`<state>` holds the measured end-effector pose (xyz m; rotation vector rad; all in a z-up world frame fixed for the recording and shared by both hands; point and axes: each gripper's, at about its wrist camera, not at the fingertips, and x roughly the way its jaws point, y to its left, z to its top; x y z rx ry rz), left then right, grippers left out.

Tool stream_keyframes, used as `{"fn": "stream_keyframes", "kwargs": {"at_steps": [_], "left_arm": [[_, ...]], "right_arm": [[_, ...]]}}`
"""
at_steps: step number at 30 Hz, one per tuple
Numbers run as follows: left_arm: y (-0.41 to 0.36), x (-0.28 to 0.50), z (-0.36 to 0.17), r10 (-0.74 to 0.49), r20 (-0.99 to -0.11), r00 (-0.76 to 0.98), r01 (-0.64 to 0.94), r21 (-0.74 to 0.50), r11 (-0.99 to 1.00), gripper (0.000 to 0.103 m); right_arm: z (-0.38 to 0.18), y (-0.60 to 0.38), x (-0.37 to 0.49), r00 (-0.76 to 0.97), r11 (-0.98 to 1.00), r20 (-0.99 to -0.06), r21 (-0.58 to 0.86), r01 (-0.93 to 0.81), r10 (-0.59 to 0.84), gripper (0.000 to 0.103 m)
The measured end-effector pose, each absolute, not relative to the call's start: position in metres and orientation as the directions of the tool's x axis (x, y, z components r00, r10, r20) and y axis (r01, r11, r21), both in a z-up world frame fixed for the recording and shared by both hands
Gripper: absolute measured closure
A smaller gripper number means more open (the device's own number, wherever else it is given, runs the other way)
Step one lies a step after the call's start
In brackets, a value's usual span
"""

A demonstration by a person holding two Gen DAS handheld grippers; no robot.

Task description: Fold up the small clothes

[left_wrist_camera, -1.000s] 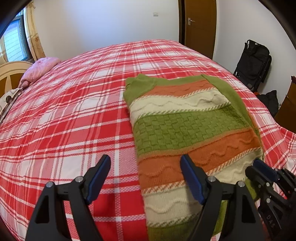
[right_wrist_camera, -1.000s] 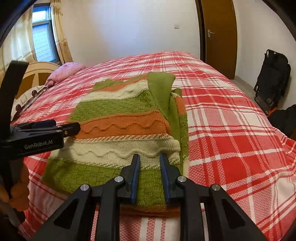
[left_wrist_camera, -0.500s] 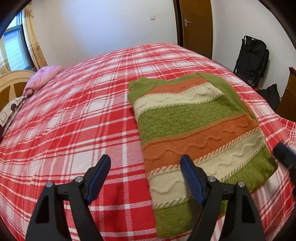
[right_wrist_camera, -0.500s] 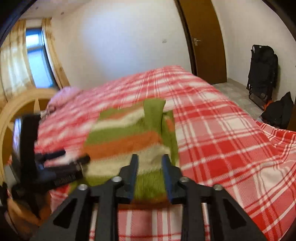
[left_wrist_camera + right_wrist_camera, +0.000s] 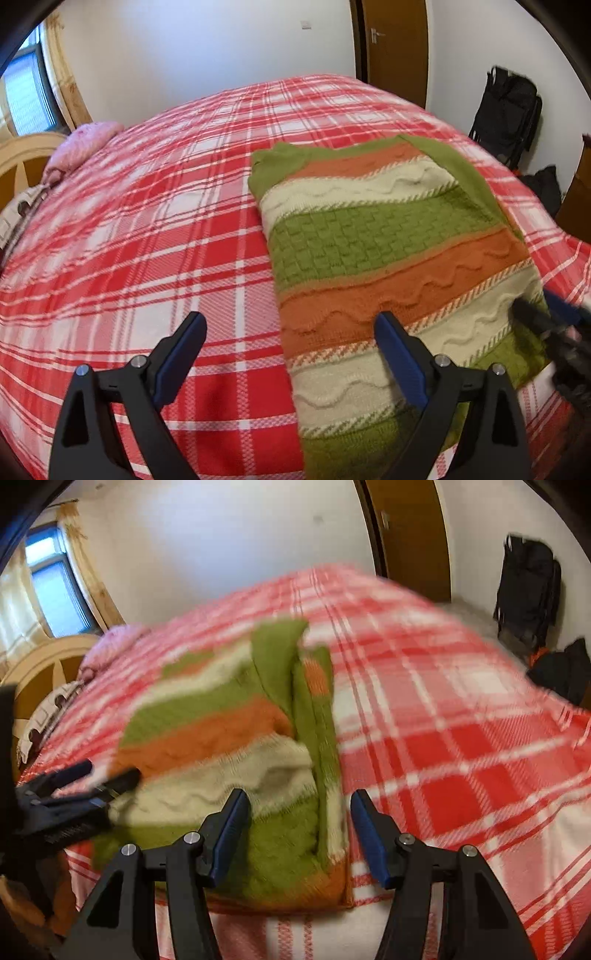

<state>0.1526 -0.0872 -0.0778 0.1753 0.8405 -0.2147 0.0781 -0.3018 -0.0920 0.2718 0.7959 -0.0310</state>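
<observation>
Striped sweater (image 5: pixel 388 266), folded, flat on plaid bedspread (image 5: pixel 147 229). Left gripper (image 5: pixel 290 345) and right gripper (image 5: pixel 299 827): spread wide, empty, apparently hovering at the sweater's near hem.

left gripper (image 5: pixel 290 343) jaws wide | folded sweater (image 5: pixel 388 266) flat on bedspread (image 5: pixel 147 236)

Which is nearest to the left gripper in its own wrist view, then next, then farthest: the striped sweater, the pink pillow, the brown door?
1. Striped sweater, lying partly between the open left gripper fingers, right of centre.
2. Pink pillow, far left by the headboard.
3. Brown door, beyond the bed, upper right.
</observation>
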Motion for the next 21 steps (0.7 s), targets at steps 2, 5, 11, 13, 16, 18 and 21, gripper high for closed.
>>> {"fn": "stream_keyframes", "kwargs": {"at_steps": [2,5,11,13,16,18,21], "left_arm": [[-0.084,0.153,-0.080,-0.136,-0.752,0.644,0.267,0.055,0.962,0.003],[-0.075,0.156,-0.078,-0.193,-0.756,0.625,0.282,-0.012,0.959,0.002],[-0.057,0.183,-0.068,-0.364,-0.738,0.568,0.238,-0.275,0.931,0.002],[-0.061,0.200,-0.074,-0.401,-0.748,0.528,0.226,-0.331,0.916,0.002],[-0.072,0.217,-0.090,-0.408,-0.780,0.474,0.196,-0.359,0.913,0.002],[-0.076,0.221,-0.100,-0.433,-0.789,0.435,0.184,-0.393,0.901,0.002],[-0.090,0.218,-0.099,-0.403,-0.793,0.458,0.217,-0.341,0.915,0.002]], "right_arm": [[-0.092,-0.304,0.077,0.707,0.963,-0.701,0.243,0.119,0.089,0.043],[-0.084,-0.311,0.076,0.708,0.958,-0.698,0.261,0.117,0.104,0.043],[-0.069,-0.341,0.094,0.771,0.896,-0.611,0.425,0.129,0.179,0.043],[-0.072,-0.348,0.108,0.770,0.897,-0.616,0.419,0.140,0.167,0.043],[-0.082,-0.346,0.130,0.745,0.891,-0.629,0.443,0.105,0.224,0.043],[-0.092,-0.343,0.143,0.715,0.876,-0.639,0.476,0.079,0.283,0.043],[-0.101,-0.340,0.150,0.714,0.862,-0.619,0.505,0.041,0.328,0.042]]}}
